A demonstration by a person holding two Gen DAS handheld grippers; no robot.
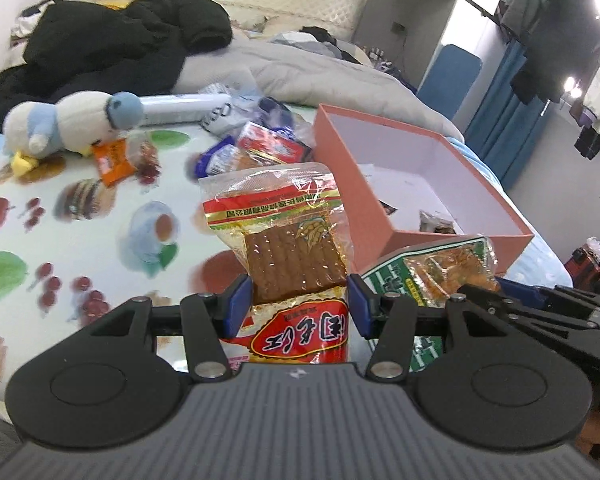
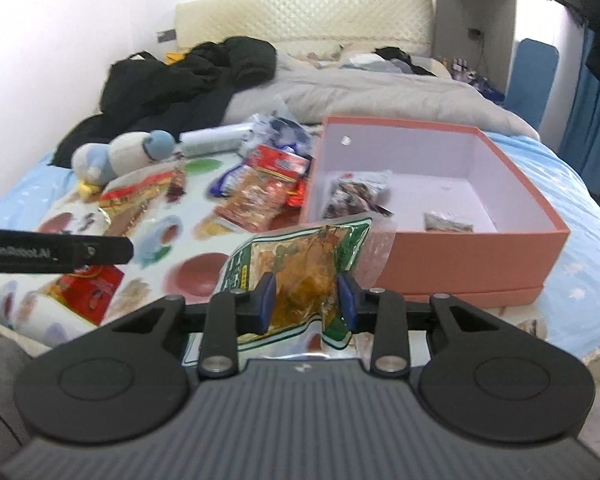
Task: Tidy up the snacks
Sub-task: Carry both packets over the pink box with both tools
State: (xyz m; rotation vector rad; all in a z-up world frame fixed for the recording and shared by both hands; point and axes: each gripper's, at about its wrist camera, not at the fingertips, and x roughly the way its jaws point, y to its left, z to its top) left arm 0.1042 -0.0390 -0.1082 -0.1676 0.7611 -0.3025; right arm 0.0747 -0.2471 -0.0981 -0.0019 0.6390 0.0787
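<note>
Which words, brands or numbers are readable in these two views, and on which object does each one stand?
"GenRobot.AI": white print on the black left gripper, seen side-on in the right wrist view.
Large yellow Chinese characters on the red snack packet in the left gripper: upside down, I cannot read them surely.
Print on the green snack packet in the right gripper: too small.
Letters on the white tube: blurred.

One open pink box (image 2: 480,248) holding two snack packets (image 2: 358,196) (image 2: 448,222), one plush penguin (image 2: 120,156), two grippers (image 1: 299,304) (image 2: 306,300), each gripping one packet, red-labelled (image 1: 288,248) and green-labelled (image 2: 300,268).
</note>
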